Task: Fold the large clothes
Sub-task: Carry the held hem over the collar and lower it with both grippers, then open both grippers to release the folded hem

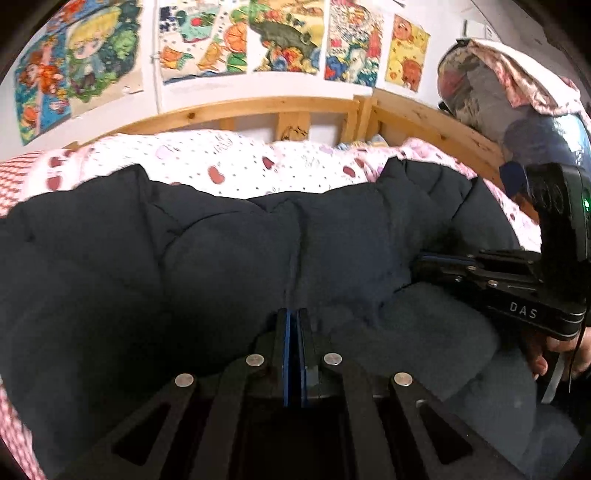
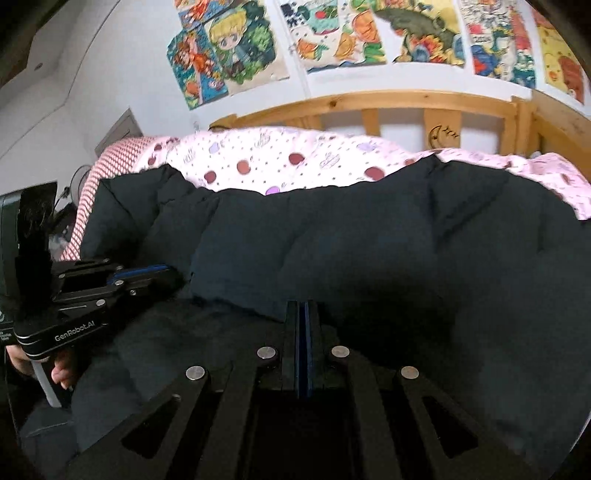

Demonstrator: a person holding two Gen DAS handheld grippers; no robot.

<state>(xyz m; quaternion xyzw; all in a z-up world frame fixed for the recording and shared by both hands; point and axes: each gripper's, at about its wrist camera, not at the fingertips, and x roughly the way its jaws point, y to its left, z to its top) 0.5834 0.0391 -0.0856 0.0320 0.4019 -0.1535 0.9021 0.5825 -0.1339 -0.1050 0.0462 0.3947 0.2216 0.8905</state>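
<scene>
A dark navy quilted coat lies spread across the bed, puffy, its stitched panels creased, with one fold lapped over the layer beneath (the edge shows plainly from the right wrist). The left gripper has its blue-padded fingers pressed together on a ridge of the fabric; the right gripper likewise pinches the fold's edge, though the dark cloth makes the bite hard to judge. Under the coat is a pink spotted quilt, behind it a wooden rail and drawings on the wall.
</scene>
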